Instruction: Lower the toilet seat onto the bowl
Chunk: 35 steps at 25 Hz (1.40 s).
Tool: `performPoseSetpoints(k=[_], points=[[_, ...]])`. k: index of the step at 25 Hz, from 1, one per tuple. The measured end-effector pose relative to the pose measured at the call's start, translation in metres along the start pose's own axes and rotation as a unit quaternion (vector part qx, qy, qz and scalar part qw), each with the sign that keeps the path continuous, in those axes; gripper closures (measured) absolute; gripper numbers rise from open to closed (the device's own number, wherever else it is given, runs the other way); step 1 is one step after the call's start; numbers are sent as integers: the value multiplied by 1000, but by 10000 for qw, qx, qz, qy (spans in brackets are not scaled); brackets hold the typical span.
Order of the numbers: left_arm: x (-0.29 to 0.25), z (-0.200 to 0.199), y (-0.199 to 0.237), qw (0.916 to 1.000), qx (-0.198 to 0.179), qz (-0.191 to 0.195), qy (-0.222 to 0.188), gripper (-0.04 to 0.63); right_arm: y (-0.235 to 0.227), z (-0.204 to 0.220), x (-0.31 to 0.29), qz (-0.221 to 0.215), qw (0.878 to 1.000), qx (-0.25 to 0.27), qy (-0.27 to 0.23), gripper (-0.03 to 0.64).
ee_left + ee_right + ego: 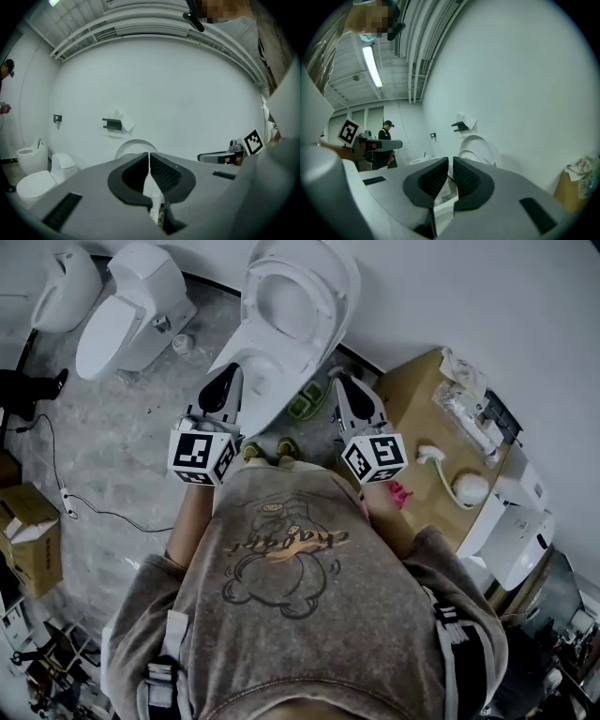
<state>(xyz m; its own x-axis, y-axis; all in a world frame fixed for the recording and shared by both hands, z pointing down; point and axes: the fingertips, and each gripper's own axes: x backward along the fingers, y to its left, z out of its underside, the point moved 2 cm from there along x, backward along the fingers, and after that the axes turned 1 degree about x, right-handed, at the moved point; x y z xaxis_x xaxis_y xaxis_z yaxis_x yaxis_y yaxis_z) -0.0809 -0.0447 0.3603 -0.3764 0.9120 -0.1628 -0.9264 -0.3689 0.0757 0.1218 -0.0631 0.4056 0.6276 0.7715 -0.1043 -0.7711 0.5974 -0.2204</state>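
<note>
– Nearest the chest, in front of the grey T-shirt (281,549), what is being held?
– Both tools are being carried level and side by side. The left gripper (149,158) is being held with its jaws pressed together on nothing. The right gripper (450,165) is likewise being held closed, with only a thin slit showing, and nothing is being gripped.
– And just beyond them?
– The bowl (258,395) is being faced between the two tools. As far as can be judged, it is not being touched by either.
– Where is the toilet seat being seen?
– The toilet seat (328,320) is being left upright, leaning back with the lid toward the white wall (487,296), well apart from both pairs of jaws.
– So how much is being counted as done?
– Nothing of the lowering is being shown as done. The reach to the seat's rim, the tipping forward and the setting down onto the bowl are all being judged as yet to come.
</note>
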Motion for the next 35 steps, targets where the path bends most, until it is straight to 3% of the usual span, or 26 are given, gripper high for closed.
performPoseSetpoints(k=[4,8,10,11,18,26,29,32,35], points=[[-10,-3,7,9997,-27,249,6,508,-3,-1,-9,155,9998,-96,18,558],[-20,-4,17,9988,-152,457,-21,417,4,0,-23,-7,9999,-118,81,444],[-27,-4,18,9978,-147,638,45,301,6,0,-28,-88,9998,-180,88,366],[-31,-4,19,9973,-154,717,77,284,6,-1,-31,-83,9997,-222,77,360],[-72,-2,34,9940,-428,967,281,267,-6,-1,-68,-33,9998,-110,160,356],[-163,11,69,9903,-638,1142,474,267,-49,-1,-137,-33,9990,179,402,356],[-200,23,76,9840,-855,1366,755,264,-73,8,-165,55,9977,220,639,356],[-235,39,77,9721,-1347,1617,1039,261,-93,18,-190,100,9956,293,882,356],[-270,47,78,9646,-1668,1725,1096,255,-107,28,-213,94,9933,442,1060,356]])
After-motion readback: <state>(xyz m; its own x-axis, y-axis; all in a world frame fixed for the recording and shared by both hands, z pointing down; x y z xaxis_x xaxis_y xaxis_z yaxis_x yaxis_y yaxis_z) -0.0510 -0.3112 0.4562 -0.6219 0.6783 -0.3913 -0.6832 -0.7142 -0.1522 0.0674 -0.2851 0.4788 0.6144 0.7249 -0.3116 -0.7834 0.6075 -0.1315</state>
